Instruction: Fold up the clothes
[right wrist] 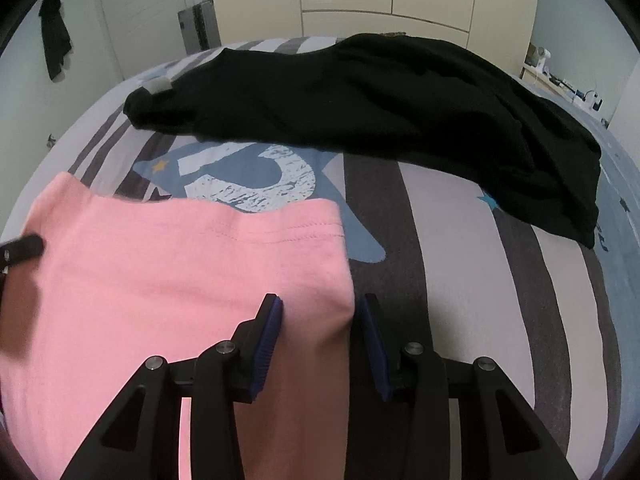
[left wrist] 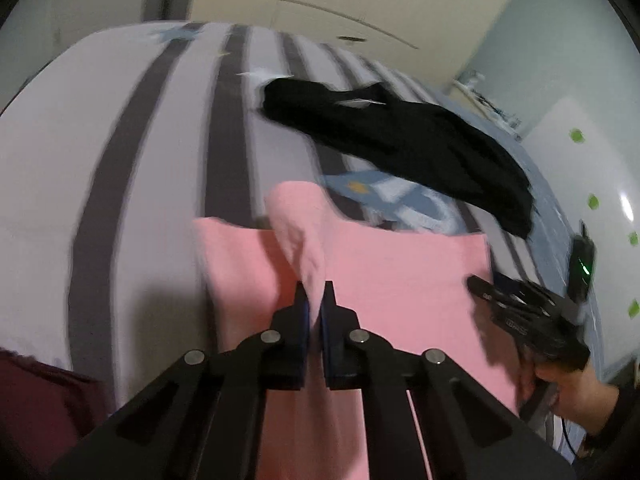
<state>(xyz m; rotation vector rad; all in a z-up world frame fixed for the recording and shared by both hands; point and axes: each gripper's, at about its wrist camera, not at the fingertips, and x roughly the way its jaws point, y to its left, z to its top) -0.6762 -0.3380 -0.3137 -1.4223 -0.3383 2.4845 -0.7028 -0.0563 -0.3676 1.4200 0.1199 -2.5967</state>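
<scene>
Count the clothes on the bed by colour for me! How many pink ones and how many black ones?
Pink: 1, the pink garment, pinched by the left gripper
Black: 1, the black garment, lying on the striped bed
Total: 2

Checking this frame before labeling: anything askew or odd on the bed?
Only the black garment: it lies crumpled and diagonal across the striped bedspread, unfolded. The pink garment has one flap pinched up by the left gripper; the right gripper straddles its edge, open.

pink garment [right wrist: 168, 280], black garment [right wrist: 380, 112], grey-striped bedsheet [right wrist: 480, 300]
</scene>
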